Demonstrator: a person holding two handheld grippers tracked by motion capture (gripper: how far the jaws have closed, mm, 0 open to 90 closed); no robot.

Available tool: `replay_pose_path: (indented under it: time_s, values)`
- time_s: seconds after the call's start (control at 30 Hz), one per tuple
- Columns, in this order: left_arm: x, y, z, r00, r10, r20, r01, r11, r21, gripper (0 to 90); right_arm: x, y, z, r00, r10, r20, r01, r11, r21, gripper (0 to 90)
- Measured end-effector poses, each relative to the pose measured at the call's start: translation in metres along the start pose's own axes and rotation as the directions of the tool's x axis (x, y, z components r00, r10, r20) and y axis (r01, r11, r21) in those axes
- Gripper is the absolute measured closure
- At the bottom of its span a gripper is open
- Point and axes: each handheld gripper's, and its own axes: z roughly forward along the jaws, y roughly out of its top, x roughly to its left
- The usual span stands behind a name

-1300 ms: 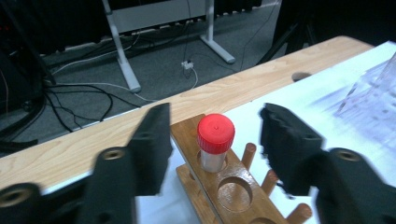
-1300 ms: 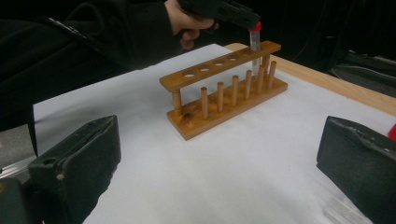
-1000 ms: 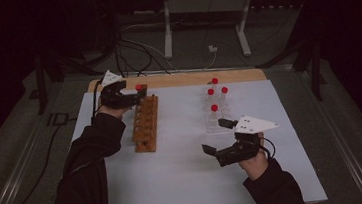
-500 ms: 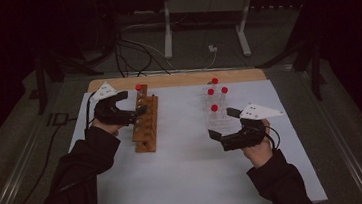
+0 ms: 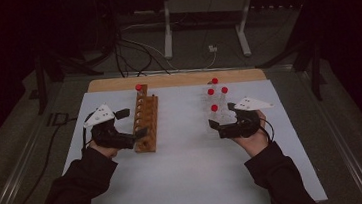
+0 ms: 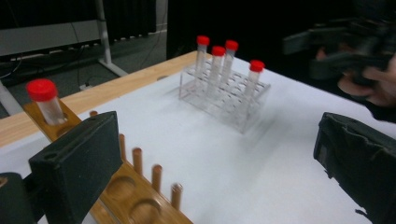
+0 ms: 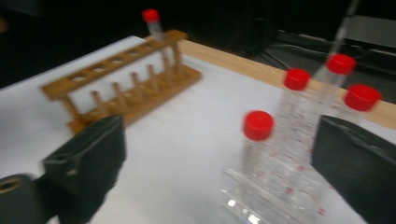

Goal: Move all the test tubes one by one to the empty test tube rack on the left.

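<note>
High view, left gripper [image 5: 132, 124]: jaws wide, nothing between them, and they sit right against the left side of the wooden rack [image 5: 147, 123], near its front half.
High view, right gripper [image 5: 222, 118]: open too, jaws just been easing in a touch, nothing pinched; the nearest tube [image 5: 214, 112] stands between the tips, whether touched I cannot tell.
High view, clear rack [image 5: 218, 109]: right at the right gripper's tips, holding four red-capped tubes; well apart from the left gripper.
High view, lone tube [image 5: 139, 89]: at the wooden rack's far end, beyond the left gripper.
Left gripper view, jaws: spread wide, bare white table [image 6: 224, 158] in the gap.
Left gripper view, wooden rack [image 6: 140, 196]: under the left-hand jaw, lone tube [image 6: 45, 100] just past it.
Left gripper view, clear rack [image 6: 224, 93]: ahead, well off, four caps up; other gripper [image 6: 341, 46] beyond it, blurred.
Right gripper view, jaws: apart, the nearest tube [image 7: 256, 140] between them, clear of the left-hand pad; contact on the other side not clear.
Right gripper view, clear rack [image 7: 261, 196]: low between the jaws, three more tubes crowding the right-hand jaw.
Right gripper view, wooden rack [image 7: 121, 88]: ahead to the left, well apart.
</note>
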Motion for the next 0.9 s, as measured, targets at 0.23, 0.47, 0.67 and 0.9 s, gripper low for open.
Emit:
replay_pose_path:
  time_s: [0.23,0.47,0.67,0.9]
  values:
    - [-0.016,-0.013,-0.005,0.9996,0.022,0.017,-0.022,0.9998,0.002,1.7,-0.008,-0.011,0.015,0.9996,0.010,0.027,-0.011,0.998,0.060,15.8]
    - [-0.017,-0.024,-0.003,0.9995,0.021,0.022,-0.021,0.9997,0.012,1.7,-0.011,-0.017,0.031,0.9979,0.014,0.063,-0.022,0.991,0.129,35.4]
    - [-0.017,-0.027,-0.004,0.9996,0.019,0.022,-0.019,0.9998,0.006,1.7,-0.014,-0.017,0.040,0.9963,0.031,0.080,-0.042,0.988,0.150,49.6]
    - [-0.017,-0.028,-0.004,0.9997,0.017,0.018,-0.017,0.9998,0.007,1.7,-0.014,-0.019,0.048,0.9945,0.035,0.099,-0.051,0.985,0.167,63.3]
